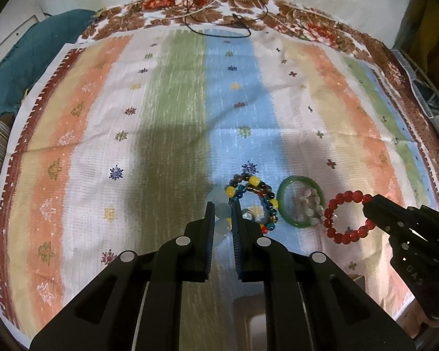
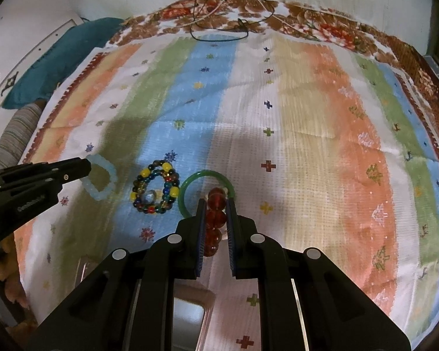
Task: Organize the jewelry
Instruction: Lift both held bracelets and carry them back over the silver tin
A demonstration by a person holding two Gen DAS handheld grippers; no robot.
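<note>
My left gripper (image 1: 223, 204) is shut on a pale blue bead bracelet (image 1: 221, 216), which also shows in the right wrist view (image 2: 102, 182). My right gripper (image 2: 216, 201) is shut on a red bead bracelet (image 2: 215, 222); the left wrist view shows it held at its right side (image 1: 346, 216). Between them on the striped cloth (image 1: 175, 102) lie a multicoloured bead bracelet (image 1: 256, 199) (image 2: 156, 188) and a green bangle (image 1: 300, 201) (image 2: 190, 188) with a small pale bead bracelet (image 1: 307, 201) inside it.
A black cord (image 1: 219, 20) and a thin string lie at the cloth's far edge. A teal cushion (image 1: 23, 58) sits at the far left. A clear box (image 2: 190, 313) lies below the right gripper. A hand (image 2: 5, 278) shows at the left edge.
</note>
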